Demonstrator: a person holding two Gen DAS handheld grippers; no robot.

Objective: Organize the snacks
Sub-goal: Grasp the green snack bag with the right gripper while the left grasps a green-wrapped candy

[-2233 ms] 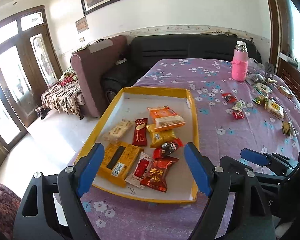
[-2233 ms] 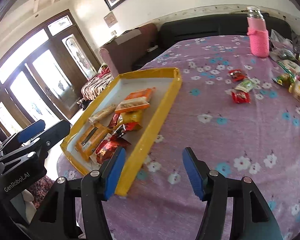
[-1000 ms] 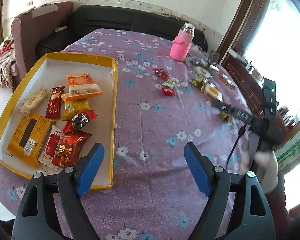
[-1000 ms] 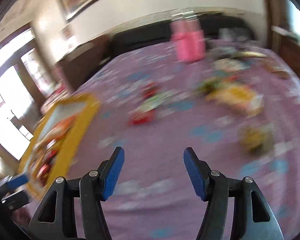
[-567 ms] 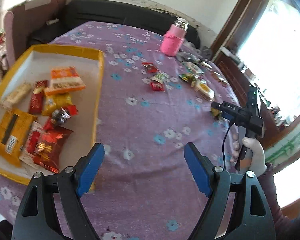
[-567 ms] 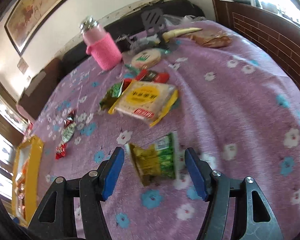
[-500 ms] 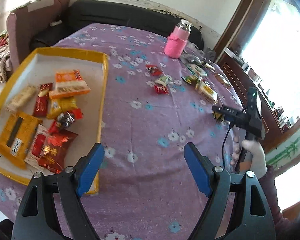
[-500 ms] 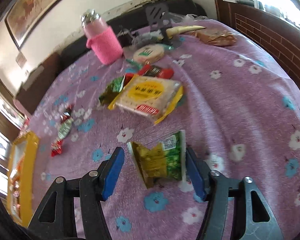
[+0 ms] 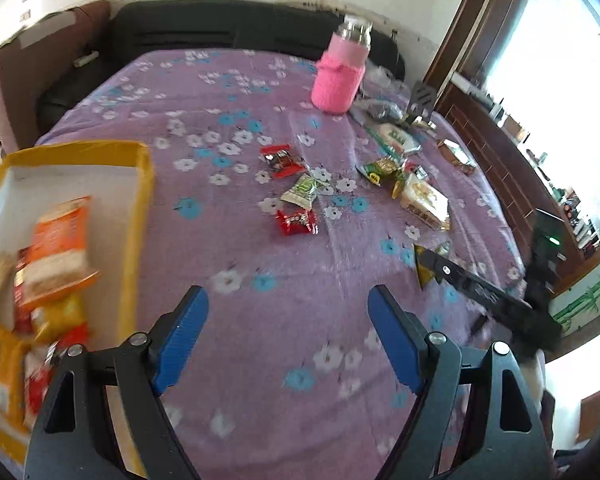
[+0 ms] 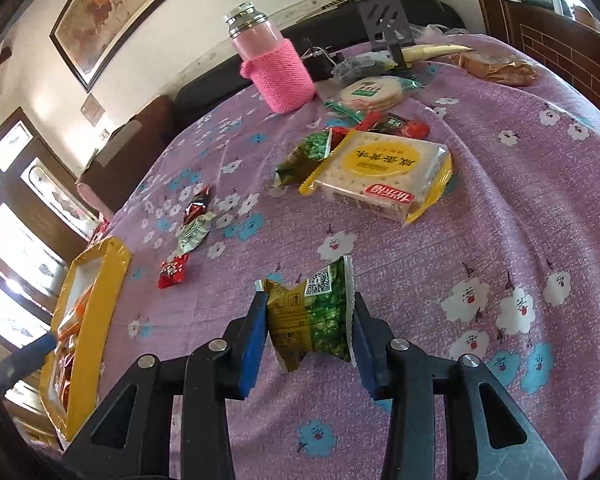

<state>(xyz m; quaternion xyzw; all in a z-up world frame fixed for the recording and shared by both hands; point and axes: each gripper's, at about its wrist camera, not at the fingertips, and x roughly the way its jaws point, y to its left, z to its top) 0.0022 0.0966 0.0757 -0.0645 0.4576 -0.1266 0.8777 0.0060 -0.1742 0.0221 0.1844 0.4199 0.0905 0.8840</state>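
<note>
Both pads (image 10: 256, 332) pinch packet (image 10: 308, 316) — underside hidden.

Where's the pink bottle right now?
In the right wrist view the pink bottle stands upright at the table's far side, left of the round cracker pack.

Purple floral tablecloth (image 10: 500, 208); yellow tray (image 9: 140, 184); pink knitted bottle sleeve (image 10: 280, 76); green-yellow packet (image 10: 312, 316); blue claw pads (image 10: 256, 336).

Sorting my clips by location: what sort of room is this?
Probably a home living room: a dark sofa behind a table under a floral cloth, and a framed painting on the wall.
</note>
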